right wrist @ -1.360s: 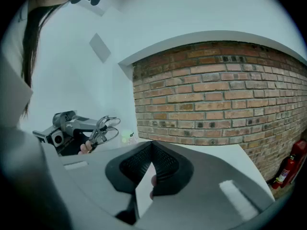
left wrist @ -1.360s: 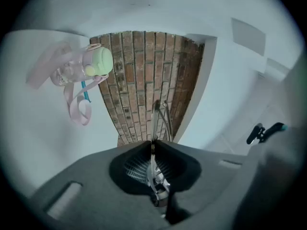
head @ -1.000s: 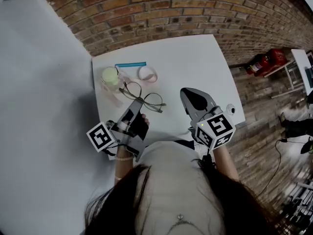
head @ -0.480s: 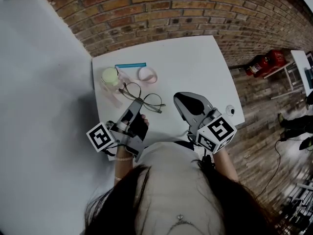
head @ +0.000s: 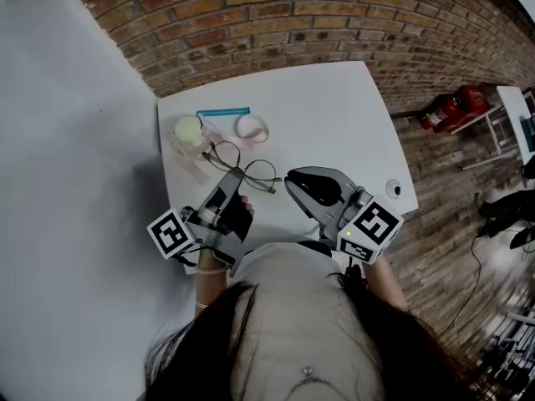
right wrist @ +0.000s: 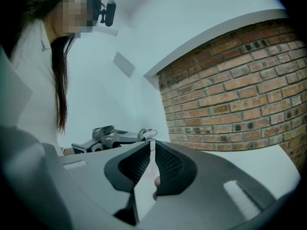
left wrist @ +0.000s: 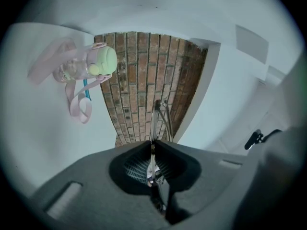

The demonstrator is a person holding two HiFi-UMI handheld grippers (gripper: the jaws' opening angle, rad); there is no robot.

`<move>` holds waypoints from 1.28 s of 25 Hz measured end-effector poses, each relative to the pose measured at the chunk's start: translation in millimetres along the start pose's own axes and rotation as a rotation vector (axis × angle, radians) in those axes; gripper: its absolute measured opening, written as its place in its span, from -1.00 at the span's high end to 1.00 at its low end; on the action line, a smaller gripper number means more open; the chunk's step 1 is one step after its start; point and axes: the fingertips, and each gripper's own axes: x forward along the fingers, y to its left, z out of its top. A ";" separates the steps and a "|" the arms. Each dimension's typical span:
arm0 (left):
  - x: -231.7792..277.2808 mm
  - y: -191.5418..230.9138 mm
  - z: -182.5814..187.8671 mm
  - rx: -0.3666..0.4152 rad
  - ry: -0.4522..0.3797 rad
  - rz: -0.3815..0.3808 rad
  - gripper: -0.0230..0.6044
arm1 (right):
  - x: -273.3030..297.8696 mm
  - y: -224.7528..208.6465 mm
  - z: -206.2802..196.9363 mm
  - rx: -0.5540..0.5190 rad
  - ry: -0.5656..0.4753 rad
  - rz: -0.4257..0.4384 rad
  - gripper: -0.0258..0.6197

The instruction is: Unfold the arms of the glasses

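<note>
Found the left tool (head: 238, 175) clamped shut on a thin wire part of the glasses (head: 260, 172), with the rims projecting just beyond its tips, low over the table (head: 334, 111). Could not settle from either view which part of the frame sits in the grip, nor whether the rims touch the table. Judged this grip an anchor, pinning the frame against sliding during the swing of an arm.

Found the right tool (head: 291, 182) with jaws together and nothing between them, only a narrow slit of white showing. Noted its tips pointed across toward the left tool, near the rim on that side but apart from it. Judged it placed to hook or push an arm outward. Considered closed tips better suited to a thin wire than spread ones.

Could not confirm any arm opened. Judged the task at its start.

Noted a green-lidded bottle (head: 191, 132) with a pink strap (head: 252, 126) and a blue stick (head: 223, 110) further ahead of the left tool, well clear of the work.

Flagged one risk: twisting or slipping of the thin frame in the grip under a sideways push.
</note>
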 end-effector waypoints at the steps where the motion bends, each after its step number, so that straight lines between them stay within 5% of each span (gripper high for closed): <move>1: -0.2 0.1 0.2 -0.002 -0.001 -0.001 0.85 | 0.6 2.1 -0.5 0.000 0.003 0.010 0.83; 13: 1.9 -3.8 -4.8 -0.046 0.035 -0.049 0.85 | 4.2 14.9 -2.9 0.027 0.018 0.095 0.81; 32: 1.6 7.6 -6.0 -0.030 0.050 -0.003 0.85 | 3.7 16.8 9.3 -0.018 -0.002 0.084 0.80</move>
